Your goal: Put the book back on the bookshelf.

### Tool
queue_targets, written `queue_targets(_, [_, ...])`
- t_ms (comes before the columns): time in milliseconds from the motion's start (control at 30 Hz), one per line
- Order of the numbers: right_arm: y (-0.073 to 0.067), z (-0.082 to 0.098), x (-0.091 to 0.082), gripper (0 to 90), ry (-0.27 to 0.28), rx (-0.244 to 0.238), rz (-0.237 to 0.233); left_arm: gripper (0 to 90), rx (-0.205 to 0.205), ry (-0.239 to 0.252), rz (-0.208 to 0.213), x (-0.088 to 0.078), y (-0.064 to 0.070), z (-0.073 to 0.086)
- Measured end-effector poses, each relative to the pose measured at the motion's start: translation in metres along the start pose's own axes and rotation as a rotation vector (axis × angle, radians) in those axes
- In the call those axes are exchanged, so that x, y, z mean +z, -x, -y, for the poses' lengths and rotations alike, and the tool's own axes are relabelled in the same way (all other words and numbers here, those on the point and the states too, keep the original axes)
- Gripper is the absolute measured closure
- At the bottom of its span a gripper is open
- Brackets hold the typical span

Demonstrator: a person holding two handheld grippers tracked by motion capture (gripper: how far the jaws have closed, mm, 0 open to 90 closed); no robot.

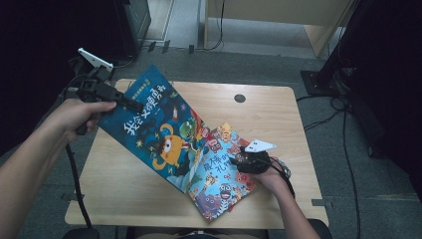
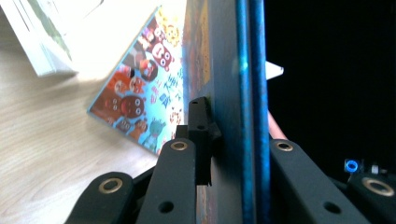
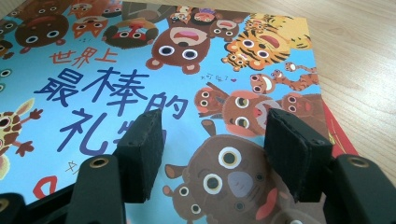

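- The left gripper pinches the upper left edge of the dark blue book, holding it tilted up off the wooden table.
- That book shows a night-blue cover with cartoon monsters and white lettering; its lower edge overlaps the light blue book.
- The light blue book, crowded with cartoon animals, lies flat on the table.
- The right gripper rests on it, jaws spread with nothing between.

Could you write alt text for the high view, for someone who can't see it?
A person's left gripper clamps the edge of a dark blue picture book, lifting it tilted above a light wooden table. The right gripper rests open-fingered on a light blue animal-cover picture book lying flat.
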State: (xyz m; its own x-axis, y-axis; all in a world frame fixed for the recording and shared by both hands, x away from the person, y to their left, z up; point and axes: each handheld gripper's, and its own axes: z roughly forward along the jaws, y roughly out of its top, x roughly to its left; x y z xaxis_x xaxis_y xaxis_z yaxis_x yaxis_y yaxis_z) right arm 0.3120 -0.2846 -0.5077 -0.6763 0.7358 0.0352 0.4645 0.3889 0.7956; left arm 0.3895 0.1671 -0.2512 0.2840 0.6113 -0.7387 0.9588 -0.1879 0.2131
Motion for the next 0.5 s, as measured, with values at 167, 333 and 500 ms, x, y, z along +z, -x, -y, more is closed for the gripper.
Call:
queue_targets(167, [0.000,0.000,0.000,37.8,0.000,-0.001,0.001,80.2,-0.017,-0.017,0.003,0.000,-0.008,0.010])
queue_targets(333, [0.000,0.000,0.000,38.1,0.000,0.001,0.001,81.3,-0.028,-0.028,0.014,-0.002,-0.021,0.020])
queue_targets(500, [0.001,0.000,0.000,38.7,0.001,0.005,0.001,82.4,-0.045,-0.024,0.009,-0.006,-0.031,0.030])
